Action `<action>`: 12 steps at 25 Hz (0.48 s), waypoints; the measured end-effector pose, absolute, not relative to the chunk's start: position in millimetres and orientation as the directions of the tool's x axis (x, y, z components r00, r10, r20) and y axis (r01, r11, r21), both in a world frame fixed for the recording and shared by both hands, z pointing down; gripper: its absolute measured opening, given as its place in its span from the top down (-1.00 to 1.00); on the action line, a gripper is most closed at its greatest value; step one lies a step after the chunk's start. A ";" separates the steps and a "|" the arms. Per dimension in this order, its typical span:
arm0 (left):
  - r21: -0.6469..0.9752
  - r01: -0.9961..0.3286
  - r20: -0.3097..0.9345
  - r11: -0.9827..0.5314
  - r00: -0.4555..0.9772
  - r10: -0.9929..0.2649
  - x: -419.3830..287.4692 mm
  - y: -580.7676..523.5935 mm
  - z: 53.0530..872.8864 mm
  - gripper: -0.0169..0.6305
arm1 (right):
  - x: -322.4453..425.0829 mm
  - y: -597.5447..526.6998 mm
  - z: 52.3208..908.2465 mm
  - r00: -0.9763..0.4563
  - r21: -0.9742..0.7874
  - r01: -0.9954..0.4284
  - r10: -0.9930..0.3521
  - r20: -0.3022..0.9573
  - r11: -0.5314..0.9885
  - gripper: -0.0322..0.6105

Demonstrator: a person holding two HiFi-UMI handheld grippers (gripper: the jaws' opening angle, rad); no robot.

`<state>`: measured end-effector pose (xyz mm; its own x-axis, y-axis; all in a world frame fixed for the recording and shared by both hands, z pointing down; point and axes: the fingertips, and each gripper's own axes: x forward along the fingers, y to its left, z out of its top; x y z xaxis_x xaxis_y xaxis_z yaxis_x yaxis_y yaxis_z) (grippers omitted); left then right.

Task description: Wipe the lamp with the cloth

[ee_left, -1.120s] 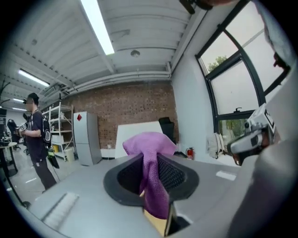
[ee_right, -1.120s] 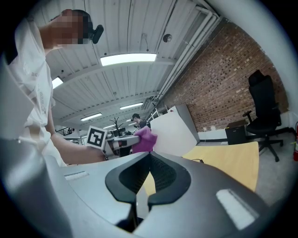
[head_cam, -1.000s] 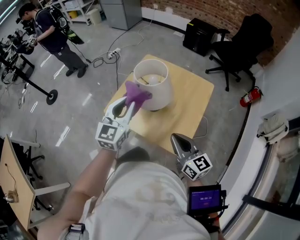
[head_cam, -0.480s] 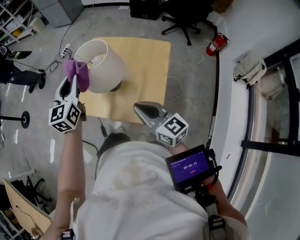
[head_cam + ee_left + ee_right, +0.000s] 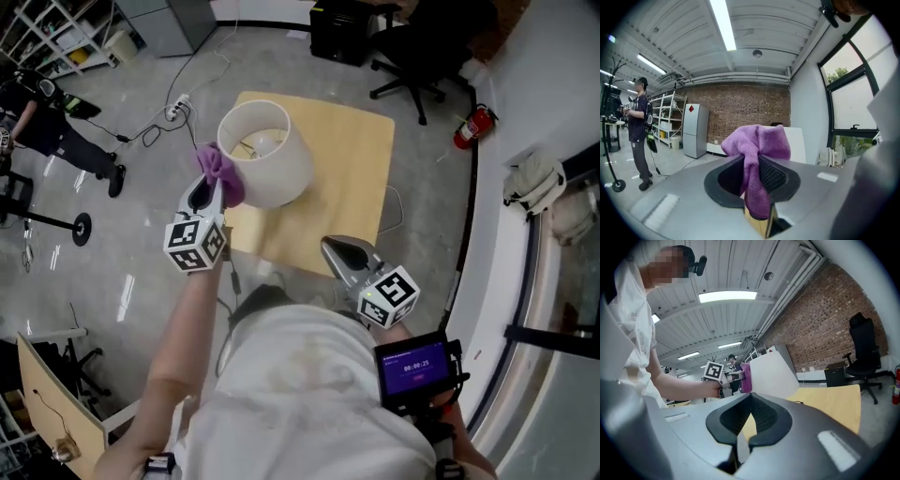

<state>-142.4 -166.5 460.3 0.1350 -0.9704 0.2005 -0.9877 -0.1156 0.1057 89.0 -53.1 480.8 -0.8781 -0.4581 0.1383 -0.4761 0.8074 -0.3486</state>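
Observation:
A white lamp shade (image 5: 265,161) stands on a small light wooden table (image 5: 352,178); it also shows in the right gripper view (image 5: 771,372) and behind the cloth in the left gripper view (image 5: 796,143). My left gripper (image 5: 211,184) is shut on a purple cloth (image 5: 221,174), whose bunched end (image 5: 758,150) rests against the shade's left side. The cloth and the left gripper also appear beside the shade in the right gripper view (image 5: 744,377). My right gripper (image 5: 336,249) hangs over the table's near edge, its jaws closed together with nothing between them (image 5: 749,427).
A black office chair (image 5: 427,42) and a red fire extinguisher (image 5: 472,125) stand beyond the table. A power strip with cables (image 5: 176,103) lies on the grey floor at the left, where a person (image 5: 56,131) stands. A curved white wall (image 5: 553,75) runs along the right.
The left gripper with the cloth has moved down along the shade's left side. The head camera has swung, shifting the whole scene. The right gripper has stayed by the table's near edge.

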 end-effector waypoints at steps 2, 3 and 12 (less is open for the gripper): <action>0.136 -0.983 0.222 -0.121 0.149 -0.964 -150.8 -165.7 472.1 0.71 | 78.9 -52.9 478.9 -0.874 -0.346 -0.483 -0.466 0.138 0.804 0.86; 0.149 -0.981 0.231 -0.121 0.154 -0.961 -155.8 -164.9 478.1 0.71 | 74.1 -52.5 479.3 -0.872 -0.346 -0.487 -0.470 0.138 0.802 0.86; 0.218 -0.970 0.385 -0.107 0.186 -0.904 -176.6 -166.7 538.0 0.71 | 58.5 -62.8 475.0 -0.858 -0.344 -0.510 -0.493 0.143 0.788 0.86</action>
<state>-176.6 -166.7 538.0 0.1864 -0.9041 0.3846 -0.9700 -0.1071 0.2183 58.5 -62.8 475.0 -0.8582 -0.4930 0.1431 -0.5102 0.7883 -0.3439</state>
